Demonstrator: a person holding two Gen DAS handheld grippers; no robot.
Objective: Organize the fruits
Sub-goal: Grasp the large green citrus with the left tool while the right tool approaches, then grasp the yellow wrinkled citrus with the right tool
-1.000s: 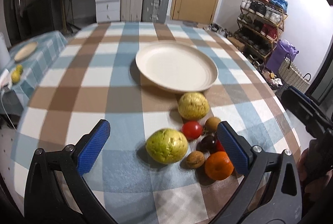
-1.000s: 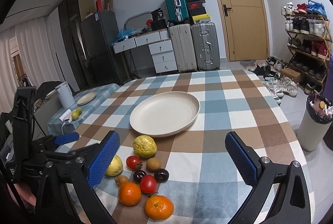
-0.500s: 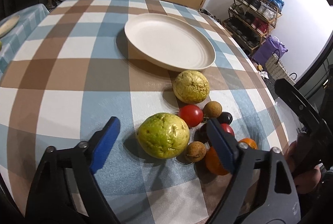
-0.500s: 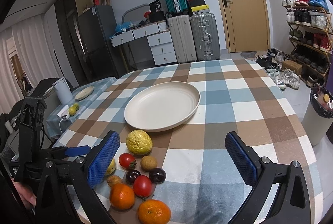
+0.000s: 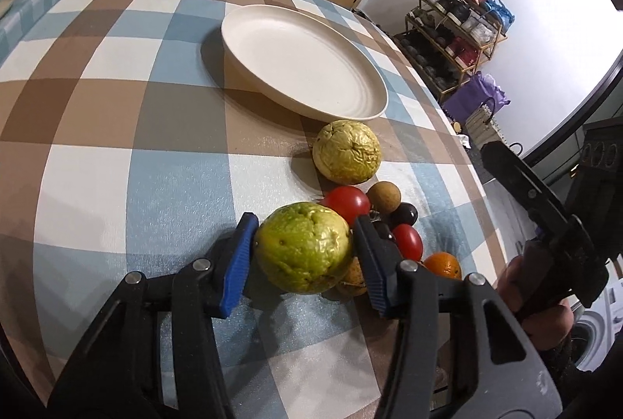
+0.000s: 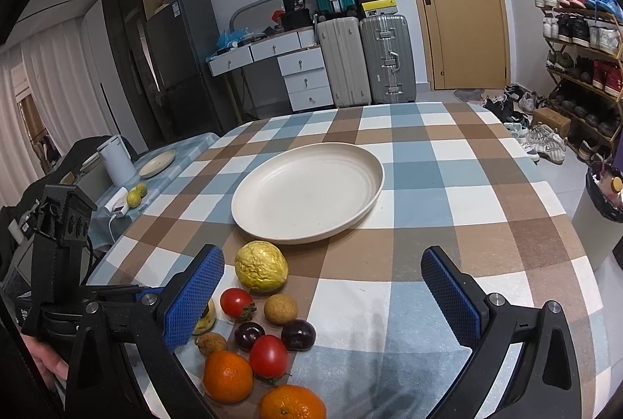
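Note:
My left gripper (image 5: 305, 232) is shut on a green guava (image 5: 304, 252) that rests on the checked tablecloth. Beside it lie a yellow wrinkled guava (image 5: 346, 156), two red tomatoes (image 5: 346, 201), a brown longan (image 5: 383, 196), dark plums (image 5: 405, 214) and an orange (image 5: 443, 265). The empty cream plate (image 5: 300, 64) sits beyond them. My right gripper (image 6: 323, 286) is open and empty, held above the table's near edge. In its view the yellow guava (image 6: 261, 271), tomatoes (image 6: 236, 303), plums (image 6: 298, 334), oranges (image 6: 227, 376) and plate (image 6: 307, 191) show.
The table's right edge (image 5: 467, 162) drops off near the fruit pile. A low side table (image 6: 155, 166) with a plate, kettle and small fruits stands to the left. Suitcases (image 6: 383, 57), drawers, a door and a shoe rack (image 6: 580, 68) line the room.
My left gripper has moved forward and down to the green guava and shut its fingers on it. My right gripper has dropped slightly toward the table and stayed open.

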